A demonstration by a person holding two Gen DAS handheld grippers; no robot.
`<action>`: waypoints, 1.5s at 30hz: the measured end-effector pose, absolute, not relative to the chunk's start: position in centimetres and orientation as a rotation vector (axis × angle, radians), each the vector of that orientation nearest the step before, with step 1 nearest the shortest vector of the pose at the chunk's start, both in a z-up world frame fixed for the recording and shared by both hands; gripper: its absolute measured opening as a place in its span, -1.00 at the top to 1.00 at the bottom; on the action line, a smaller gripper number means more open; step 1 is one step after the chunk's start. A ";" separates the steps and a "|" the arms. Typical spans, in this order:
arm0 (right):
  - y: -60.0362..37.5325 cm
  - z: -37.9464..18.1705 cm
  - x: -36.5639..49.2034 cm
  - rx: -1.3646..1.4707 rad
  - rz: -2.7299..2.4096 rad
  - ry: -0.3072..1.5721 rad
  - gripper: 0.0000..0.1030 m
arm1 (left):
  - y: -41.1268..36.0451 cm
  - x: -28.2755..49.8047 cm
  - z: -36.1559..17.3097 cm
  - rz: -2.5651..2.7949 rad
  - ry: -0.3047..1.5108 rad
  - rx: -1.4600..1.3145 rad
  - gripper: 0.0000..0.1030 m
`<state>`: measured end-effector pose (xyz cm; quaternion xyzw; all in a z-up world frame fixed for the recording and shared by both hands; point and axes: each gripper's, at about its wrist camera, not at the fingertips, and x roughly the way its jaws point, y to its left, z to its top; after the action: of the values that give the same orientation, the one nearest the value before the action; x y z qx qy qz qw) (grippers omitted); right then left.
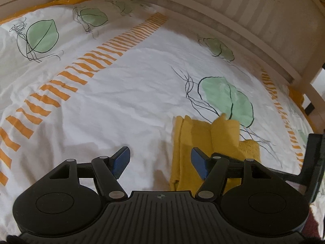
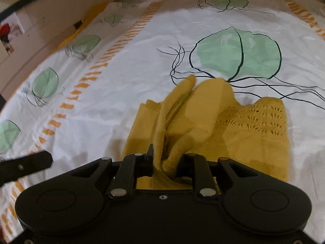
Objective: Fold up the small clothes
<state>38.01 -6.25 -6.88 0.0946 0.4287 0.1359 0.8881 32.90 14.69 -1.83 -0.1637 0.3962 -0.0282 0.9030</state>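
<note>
A mustard-yellow knitted garment (image 2: 243,134) lies on the white bedspread (image 2: 130,81). My right gripper (image 2: 165,158) is shut on a bunched fold of it, and the lifted cloth hides both pads. In the left wrist view the same garment (image 1: 203,136) lies at lower right, partly folded. My left gripper (image 1: 160,162) hovers open over the bedspread (image 1: 121,101) at the garment's left edge; its blue fingers (image 1: 121,160) hold nothing. Part of the right gripper's black body (image 1: 312,162) shows at the far right there. A black part of the left gripper's frame (image 2: 26,166) shows at the left edge.
The bedspread carries green leaf prints (image 1: 227,99) and orange dashed stripes (image 1: 81,71). A pale wooden bed frame (image 1: 243,30) curves along the far side. In the right wrist view a wall with a picture (image 2: 10,32) stands at upper left.
</note>
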 end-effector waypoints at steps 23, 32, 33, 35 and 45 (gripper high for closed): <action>-8.4 -5.4 32.2 0.168 0.481 0.777 0.08 | 14.3 33.2 -2.9 -0.063 0.854 -0.313 -0.26; -3.7 -9.4 27.4 0.160 0.715 0.849 0.08 | 13.5 33.1 -3.9 -0.080 0.872 -0.272 -0.26; -3.8 -9.3 27.1 0.167 0.717 0.836 0.08 | 13.5 33.1 -4.0 -0.085 0.870 -0.275 -0.26; -4.7 -8.7 26.8 0.202 0.712 0.810 0.08 | 13.3 33.0 -4.2 -0.099 0.867 -0.288 -0.26; -9.3 -7.2 26.4 0.156 0.483 0.690 -0.24 | 10.8 32.7 -4.9 -0.188 0.838 -0.255 -0.26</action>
<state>26.41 -9.28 -7.16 0.0756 0.3343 0.2344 0.9097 32.72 10.76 -4.92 -0.1234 0.4049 -0.0907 0.9014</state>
